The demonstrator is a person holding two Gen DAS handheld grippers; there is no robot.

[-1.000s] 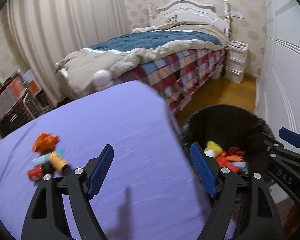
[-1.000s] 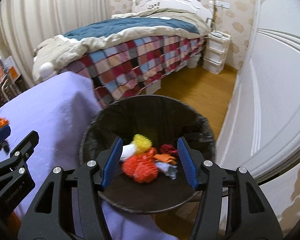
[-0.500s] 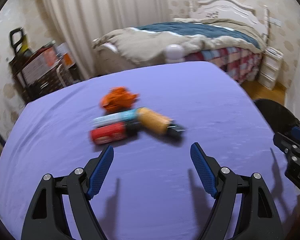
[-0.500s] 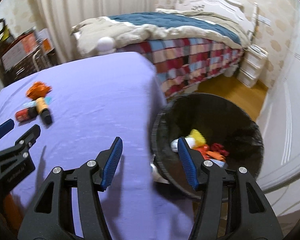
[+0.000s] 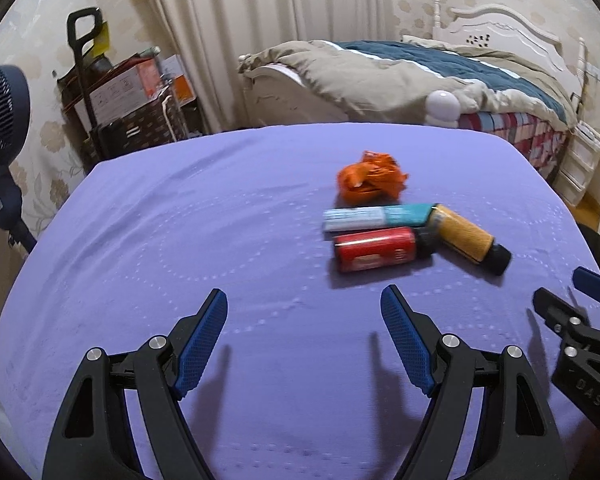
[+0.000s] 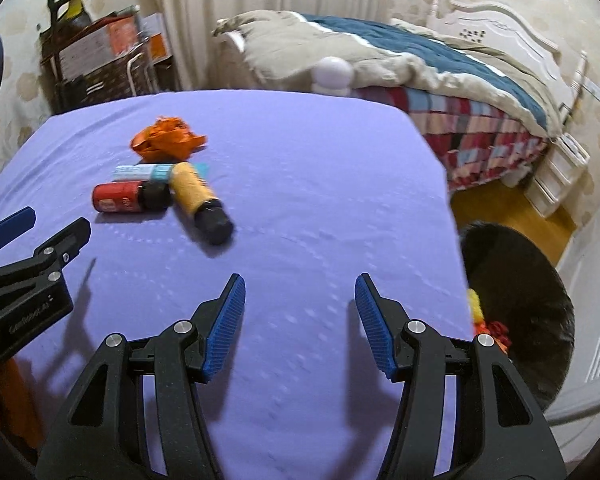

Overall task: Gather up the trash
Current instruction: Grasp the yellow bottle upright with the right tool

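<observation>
On the purple table lies a small heap of trash: a crumpled orange wrapper, a teal and white tube, a red can and an orange bottle with a black cap. My left gripper is open and empty, just short of the can. My right gripper is open and empty over bare cloth; the heap, wrapper, can and bottle, lies to its far left. The black bin stands at the table's right edge.
The bin holds yellow, red and orange scraps. A bed stands behind the table, with white drawers beside it. A cart of boxes and a dark fan stand at the left. Each gripper shows at the edge of the other's view.
Both grippers have swung left from the bin to the table. The trash heap has come to the middle of the left wrist view and sits closer. Both stay open.
</observation>
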